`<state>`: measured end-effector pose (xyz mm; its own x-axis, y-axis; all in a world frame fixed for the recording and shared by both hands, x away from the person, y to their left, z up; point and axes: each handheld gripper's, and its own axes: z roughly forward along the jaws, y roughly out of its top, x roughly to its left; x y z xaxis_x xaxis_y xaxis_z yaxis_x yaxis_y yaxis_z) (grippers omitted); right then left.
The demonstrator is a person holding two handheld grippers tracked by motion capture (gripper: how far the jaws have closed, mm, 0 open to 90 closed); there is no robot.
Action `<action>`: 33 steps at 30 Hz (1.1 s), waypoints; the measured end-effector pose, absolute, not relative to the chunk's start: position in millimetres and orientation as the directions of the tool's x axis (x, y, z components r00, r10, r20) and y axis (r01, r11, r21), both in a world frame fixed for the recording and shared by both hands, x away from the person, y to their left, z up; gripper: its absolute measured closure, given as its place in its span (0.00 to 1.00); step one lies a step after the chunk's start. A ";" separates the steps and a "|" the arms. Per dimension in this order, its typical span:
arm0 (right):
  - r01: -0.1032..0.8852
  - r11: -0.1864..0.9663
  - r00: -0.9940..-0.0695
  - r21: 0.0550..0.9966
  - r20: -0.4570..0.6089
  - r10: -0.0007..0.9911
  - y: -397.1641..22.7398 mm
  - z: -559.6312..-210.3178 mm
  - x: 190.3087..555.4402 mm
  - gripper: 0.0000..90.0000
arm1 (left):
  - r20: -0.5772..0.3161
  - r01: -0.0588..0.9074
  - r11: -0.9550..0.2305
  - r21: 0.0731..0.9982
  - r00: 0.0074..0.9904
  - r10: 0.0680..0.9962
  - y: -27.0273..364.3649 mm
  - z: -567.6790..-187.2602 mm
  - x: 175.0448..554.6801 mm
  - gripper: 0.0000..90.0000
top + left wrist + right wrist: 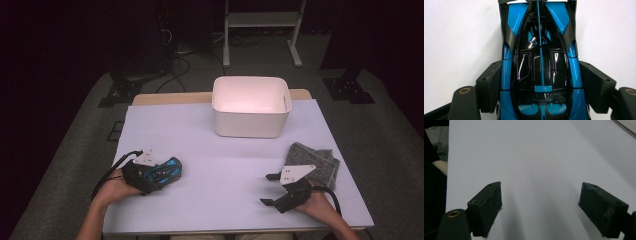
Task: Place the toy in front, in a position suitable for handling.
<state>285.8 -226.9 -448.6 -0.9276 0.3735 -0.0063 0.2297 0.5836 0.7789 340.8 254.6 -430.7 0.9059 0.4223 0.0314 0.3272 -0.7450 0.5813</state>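
Note:
A blue and black toy racing car (164, 172) lies on the white tabletop at the front left. My left gripper (150, 176) is shut on it. In the left gripper view both black pads (489, 85) press against the sides of the toy car (541, 72), whose roof faces the camera. My right gripper (270, 189) rests at the front right, held in a hand, its jaws wide open and pointing left. In the right gripper view the right gripper (540, 207) has only bare white tabletop between its pads (487, 205).
A white plastic bin (251, 105) stands at the back centre of the table. A folded grey cloth (315, 161) lies just behind the right gripper. The table's front edge (235, 231) runs close to both hands. A white stand (262, 30) is on the floor beyond.

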 end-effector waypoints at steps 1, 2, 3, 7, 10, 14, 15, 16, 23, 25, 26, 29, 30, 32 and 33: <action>0.230 0.584 -0.928 0.779 -0.006 0.373 -226.9 -448.7 285.8 0.19 | 0.028 0.326 -0.747 0.580 0.908 0.418 253.7 -429.1 340.7 0.29; 0.230 0.584 -0.928 0.778 -0.006 0.373 -226.8 -448.7 285.7 0.19 | 0.034 0.320 -0.751 0.578 0.910 0.414 252.2 -427.0 340.3 0.29; 0.230 0.585 -0.928 0.778 -0.006 0.373 -226.8 -448.6 285.5 0.19 | 0.034 0.318 -0.752 0.578 0.911 0.411 251.3 -425.6 340.4 0.29; 0.230 0.582 -0.927 0.780 -0.006 0.374 -227.2 -448.4 285.6 0.19 | 0.040 0.298 -0.755 0.584 0.918 0.394 244.6 -417.0 339.5 0.29; 0.229 0.580 -0.928 0.782 -0.005 0.373 -227.5 -448.1 285.8 0.19 | 0.053 0.268 -0.765 0.586 0.929 0.367 233.4 -405.7 338.4 0.29; 0.226 0.581 -0.928 0.782 -0.008 0.372 -228.0 -447.7 285.7 0.19 | 0.065 0.234 -0.766 0.598 0.939 0.338 220.5 -395.5 337.4 0.29; 0.227 0.578 -0.928 0.784 -0.007 0.373 -228.9 -447.1 286.0 0.19 | 0.073 0.211 -0.770 0.602 0.946 0.317 211.8 -390.0 337.0 0.29; 0.227 0.578 -0.928 0.784 -0.007 0.373 -228.9 -447.1 286.0 0.19 | 0.073 0.211 -0.770 0.602 0.946 0.317 211.8 -390.0 337.0 0.29; 0.224 0.582 -0.927 0.781 -0.013 0.374 -231.4 -445.3 285.6 0.19 | 0.087 0.133 -0.774 0.619 0.968 0.237 173.0 -374.7 341.7 0.29; 0.223 0.579 -0.925 0.784 -0.016 0.378 -234.1 -444.2 286.2 0.19 | 0.096 0.106 -0.778 0.619 0.973 0.209 156.9 -373.0 344.7 0.29; 0.223 0.579 -0.925 0.784 -0.016 0.378 -234.1 -444.2 286.2 0.19 | 0.096 0.106 -0.778 0.619 0.973 0.209 156.9 -373.0 344.7 0.29; 0.225 0.571 -0.922 0.789 -0.017 0.386 -237.9 -442.5 287.7 0.19 | 0.093 0.086 -0.782 0.617 0.979 0.182 136.1 -374.5 348.4 0.29; 0.226 0.572 -0.921 0.788 -0.019 0.389 -238.7 -442.0 287.6 0.19 | 0.088 0.081 -0.784 0.615 0.981 0.170 130.2 -375.2 349.0 0.29; 0.225 0.574 -0.921 0.787 -0.021 0.389 -241.3 -440.9 287.3 0.19 | 0.088 0.064 -0.787 0.614 0.985 0.149 117.6 -376.5 349.0 0.29; 0.226 0.575 -0.921 0.786 -0.020 0.389 -242.8 -440.4 287.2 0.19 | 0.084 0.058 -0.788 0.613 0.987 0.138 113.7 -376.8 349.2 0.29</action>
<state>287.2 -242.8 -440.4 -0.9211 0.3888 -0.0200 0.2256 0.5751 0.7864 349.2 113.7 -376.8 0.9869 0.1381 0.0839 0.0583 -0.7883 0.6125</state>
